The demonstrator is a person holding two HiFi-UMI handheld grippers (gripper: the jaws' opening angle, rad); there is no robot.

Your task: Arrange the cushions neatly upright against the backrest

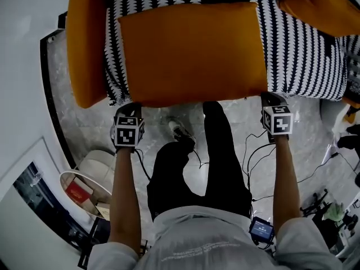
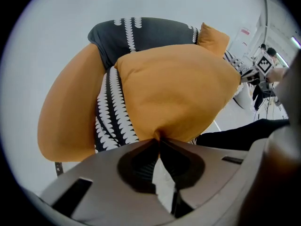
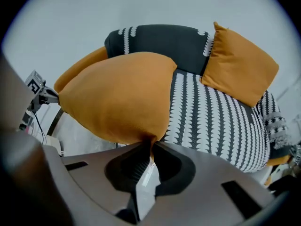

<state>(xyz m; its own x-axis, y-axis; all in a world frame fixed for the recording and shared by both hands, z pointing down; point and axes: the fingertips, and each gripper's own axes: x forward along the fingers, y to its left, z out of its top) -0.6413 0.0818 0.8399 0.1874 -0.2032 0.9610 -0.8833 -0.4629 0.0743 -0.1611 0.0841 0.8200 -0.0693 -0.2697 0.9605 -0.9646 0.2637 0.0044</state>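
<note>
A large orange cushion [image 1: 191, 52] lies across the front of the black-and-white patterned sofa [image 1: 304, 49]. My left gripper [image 1: 128, 108] is shut on its near left corner, and the fabric bunches between the jaws [image 2: 157, 140]. My right gripper [image 1: 274, 101] is shut on the near right corner, pinching the cloth [image 3: 150, 142]. The same cushion [image 2: 174, 93] [image 3: 117, 98] fills both gripper views. A second orange cushion [image 3: 240, 65] [image 1: 320, 4] leans at the sofa's far right against the dark backrest [image 3: 160, 41]. A third orange cushion [image 1: 84, 44] [image 2: 70, 112] stands along the sofa's left side.
The person's legs and a shoe [image 1: 180, 131] stand on the marble floor just before the sofa. Cables [image 1: 253, 151] trail over the floor at right. A round white side table [image 1: 98, 162] with items sits at lower left. Equipment clutters the far right.
</note>
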